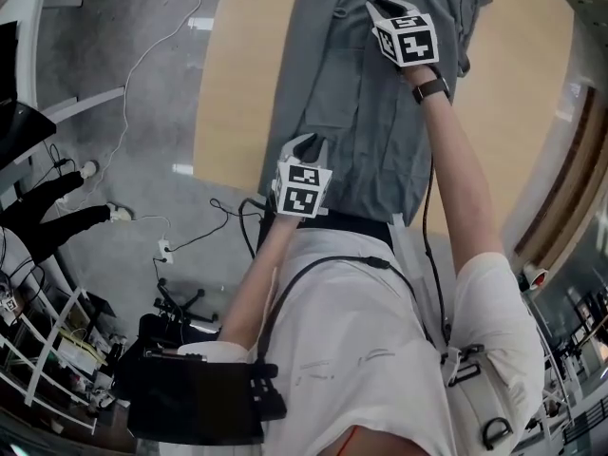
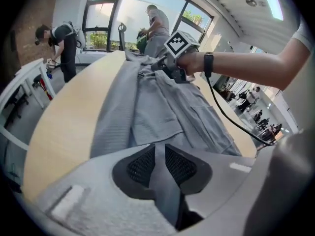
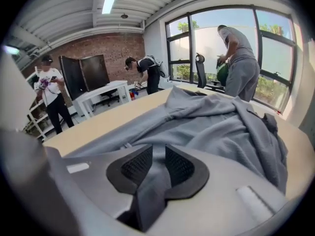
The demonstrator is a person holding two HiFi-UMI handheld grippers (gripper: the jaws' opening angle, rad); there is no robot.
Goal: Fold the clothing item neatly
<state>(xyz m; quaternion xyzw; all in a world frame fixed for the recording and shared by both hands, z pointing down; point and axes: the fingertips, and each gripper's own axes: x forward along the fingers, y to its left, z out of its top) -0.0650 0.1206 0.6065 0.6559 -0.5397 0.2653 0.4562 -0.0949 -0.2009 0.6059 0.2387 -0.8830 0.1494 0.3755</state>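
Note:
A grey garment (image 1: 361,93) lies lengthwise down a light wooden table (image 1: 237,74). My left gripper (image 1: 306,144) is at the garment's near end by the table's front edge, and my right gripper (image 1: 382,8) is at the far end. In the left gripper view, the left gripper (image 2: 158,149) is shut on a fold of the grey cloth (image 2: 157,102) that runs between its black pads; the right gripper (image 2: 165,68) shows farther up the garment. In the right gripper view, the right gripper (image 3: 158,150) likewise pinches a ridge of the rumpled fabric (image 3: 211,122).
Bare table (image 2: 64,127) lies on both sides of the garment. Cables and a power strip (image 1: 163,250) trail on the grey floor left of the table. Other people (image 3: 238,58) stand by the windows and a white desk (image 3: 101,92) beyond the table.

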